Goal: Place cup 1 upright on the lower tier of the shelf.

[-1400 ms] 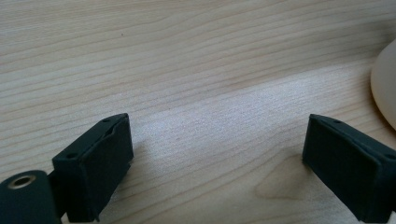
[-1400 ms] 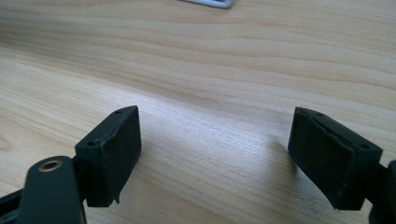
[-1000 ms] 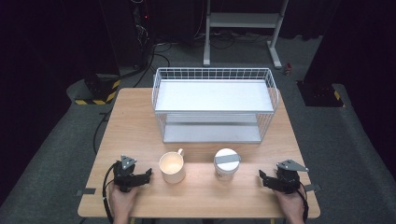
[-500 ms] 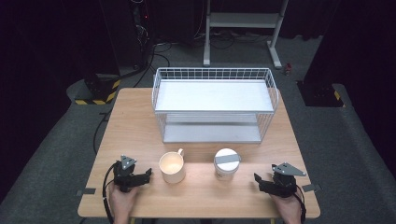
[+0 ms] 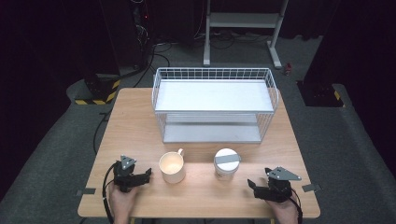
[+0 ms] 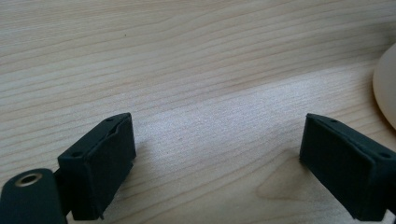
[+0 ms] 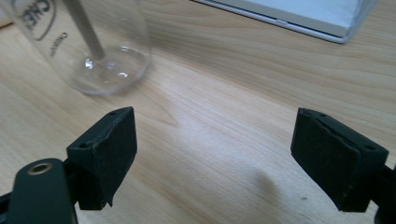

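In the high view we hold the left gripper (image 5: 148, 174) at the lower left of the frame, jaws apart with only bare wooden table (image 5: 135, 126) between them, just left of the cream mug (image 5: 172, 166). Our right gripper (image 5: 252, 186) sits at the lower right, its jaws wide apart and just been opening, nothing between them. The clear jar (image 5: 226, 163) with a white lid stands up and left of it, near but apart. The white wire rack (image 5: 214, 105) fills the frame's middle, behind both vessels.
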{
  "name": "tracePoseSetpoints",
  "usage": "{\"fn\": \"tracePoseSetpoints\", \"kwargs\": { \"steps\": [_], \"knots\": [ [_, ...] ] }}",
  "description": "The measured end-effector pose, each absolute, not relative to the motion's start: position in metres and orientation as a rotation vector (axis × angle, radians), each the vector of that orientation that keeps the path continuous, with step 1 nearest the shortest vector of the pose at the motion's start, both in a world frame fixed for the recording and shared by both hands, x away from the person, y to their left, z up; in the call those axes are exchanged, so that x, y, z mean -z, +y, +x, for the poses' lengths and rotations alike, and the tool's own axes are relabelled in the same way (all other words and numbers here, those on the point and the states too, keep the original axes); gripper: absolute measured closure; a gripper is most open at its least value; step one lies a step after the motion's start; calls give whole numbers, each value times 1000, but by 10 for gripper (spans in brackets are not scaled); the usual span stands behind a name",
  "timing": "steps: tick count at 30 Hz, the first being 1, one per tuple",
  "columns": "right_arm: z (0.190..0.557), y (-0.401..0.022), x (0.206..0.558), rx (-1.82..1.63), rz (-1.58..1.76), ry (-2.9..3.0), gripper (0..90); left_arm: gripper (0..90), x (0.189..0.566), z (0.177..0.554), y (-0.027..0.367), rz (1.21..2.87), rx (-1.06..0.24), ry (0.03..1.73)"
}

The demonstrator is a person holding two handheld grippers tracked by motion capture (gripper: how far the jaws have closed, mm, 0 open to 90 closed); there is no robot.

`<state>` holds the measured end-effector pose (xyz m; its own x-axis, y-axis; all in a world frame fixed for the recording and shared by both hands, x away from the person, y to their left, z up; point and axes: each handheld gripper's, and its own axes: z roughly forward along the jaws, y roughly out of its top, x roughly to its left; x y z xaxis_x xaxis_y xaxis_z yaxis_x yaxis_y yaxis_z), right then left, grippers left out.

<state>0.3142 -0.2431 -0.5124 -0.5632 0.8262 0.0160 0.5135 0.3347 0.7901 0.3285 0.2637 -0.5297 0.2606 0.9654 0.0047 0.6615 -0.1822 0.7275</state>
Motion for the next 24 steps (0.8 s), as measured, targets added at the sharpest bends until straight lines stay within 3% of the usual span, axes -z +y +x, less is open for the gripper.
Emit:
{"fn": "tracePoseSetpoints", "kwargs": {
  "steps": [24],
  "knots": [
    [304,-207,505,-1213,1045,2280,106,112,530,328,264,1922,-638,1473]
  ]
}}
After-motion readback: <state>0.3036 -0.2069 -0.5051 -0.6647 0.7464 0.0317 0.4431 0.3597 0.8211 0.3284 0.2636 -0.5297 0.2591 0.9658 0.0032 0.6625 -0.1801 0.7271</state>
